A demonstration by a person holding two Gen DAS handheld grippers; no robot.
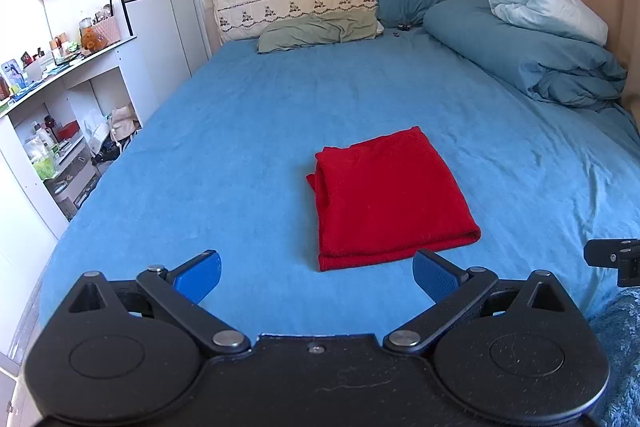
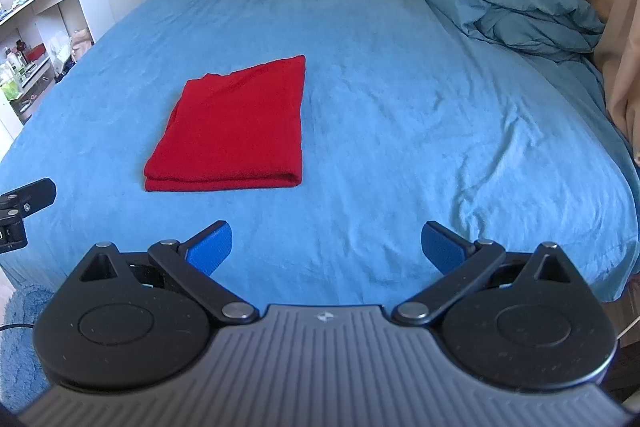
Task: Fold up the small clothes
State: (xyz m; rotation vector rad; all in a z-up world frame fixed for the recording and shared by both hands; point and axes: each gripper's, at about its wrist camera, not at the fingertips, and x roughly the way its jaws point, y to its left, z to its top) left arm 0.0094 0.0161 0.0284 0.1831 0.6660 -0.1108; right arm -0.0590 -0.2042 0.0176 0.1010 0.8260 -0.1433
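On the bed [image 1: 248,115], covered by a blue sheet, the duvet [image 1: 532,55] is lying bunched along the far right side, well apart from the work. The red cloth [image 1: 390,195] is resting near the middle of the near half, already folded into a neat rectangle with doubled layers showing at its near edge. Both the left gripper [image 1: 316,277] and the right gripper [image 2: 326,247] are hovering before it, jaws wide and holding nothing. The folding seems nearly finished; the next move probably calls for one more fold or only smoothing.
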